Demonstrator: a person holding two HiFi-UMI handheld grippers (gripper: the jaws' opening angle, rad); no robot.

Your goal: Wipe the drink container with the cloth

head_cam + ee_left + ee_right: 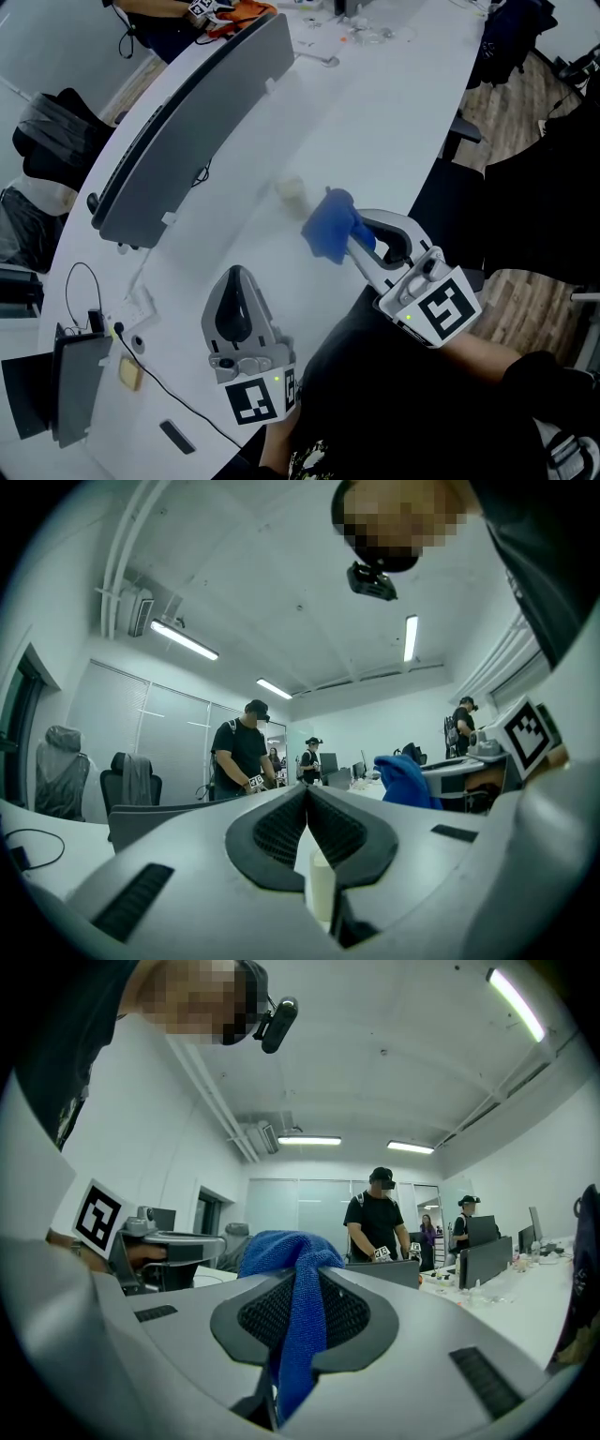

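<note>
Both tools are closed: the right tool (356, 232) clamps the blue cloth (328, 225), the left tool (236, 274) grips nothing. What seems the drink container (291, 188) stands on the counter (394, 112) just beyond the cloth; steady it with the left, then wipe gently

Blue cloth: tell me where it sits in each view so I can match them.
Head view: the blue cloth is right of centre, at the tip of the right gripper.
Left gripper view: right of centre, beyond the closed jaws.
Right gripper view: centre, pinched between the jaws.
Shared landmark: the grey curved panel.
</note>
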